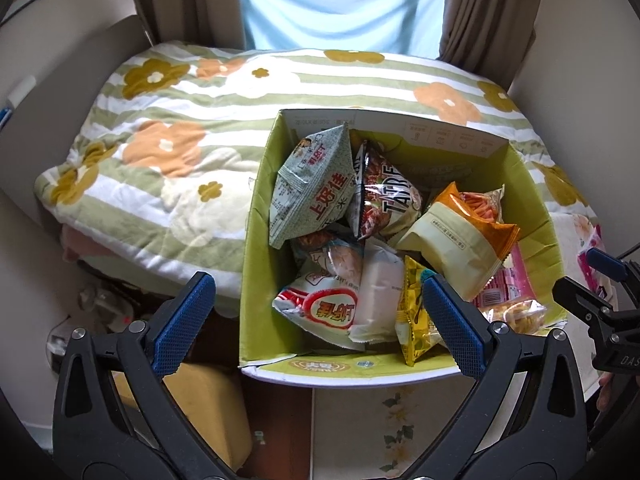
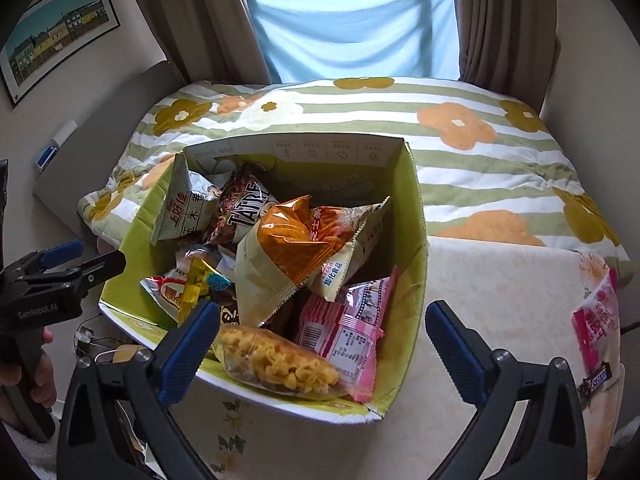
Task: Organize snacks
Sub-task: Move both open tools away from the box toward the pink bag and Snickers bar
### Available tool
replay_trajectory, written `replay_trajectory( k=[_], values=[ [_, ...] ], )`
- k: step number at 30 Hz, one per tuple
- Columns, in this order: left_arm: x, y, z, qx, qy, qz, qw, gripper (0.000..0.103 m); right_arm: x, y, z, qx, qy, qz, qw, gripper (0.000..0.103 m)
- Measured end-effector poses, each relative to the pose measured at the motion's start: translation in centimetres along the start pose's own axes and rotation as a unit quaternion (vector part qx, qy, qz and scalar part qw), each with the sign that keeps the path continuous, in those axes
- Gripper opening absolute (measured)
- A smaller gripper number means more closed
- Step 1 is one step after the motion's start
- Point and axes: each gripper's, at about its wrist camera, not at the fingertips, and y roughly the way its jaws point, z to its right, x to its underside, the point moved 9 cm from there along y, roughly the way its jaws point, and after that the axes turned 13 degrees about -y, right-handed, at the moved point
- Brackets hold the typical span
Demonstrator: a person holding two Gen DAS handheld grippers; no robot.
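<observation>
Blue-padded tongs [image 2: 318, 344] wide apart, empty.

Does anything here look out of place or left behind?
Yes: one pink snack packet lies alone at the cream tablecloth's right edge, outside the green cardboard box where the other snacks sit jumbled.

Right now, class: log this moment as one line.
left tongs: open | right tongs: open | snack box: full | pink packet: outside, on table
</observation>
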Motion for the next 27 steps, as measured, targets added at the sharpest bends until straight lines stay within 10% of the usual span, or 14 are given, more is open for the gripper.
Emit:
replay_trajectory(
  k=[11, 27],
  values=[
    [0.4, -2.8, 4.7, 0.011, 0.013, 0.025, 0.9995, 0.102, 1.3, -4.1, 3.0, 0.008, 0.007, 0.028, 1.0, 0.102],
    [7.9, -5.1, 29.8, 0.099, 0.131, 0.025, 0.9861, 0.102, 10.8, -13.0, 17.7, 0.071, 0.052, 0.028, 0.996, 0.102]
  ],
)
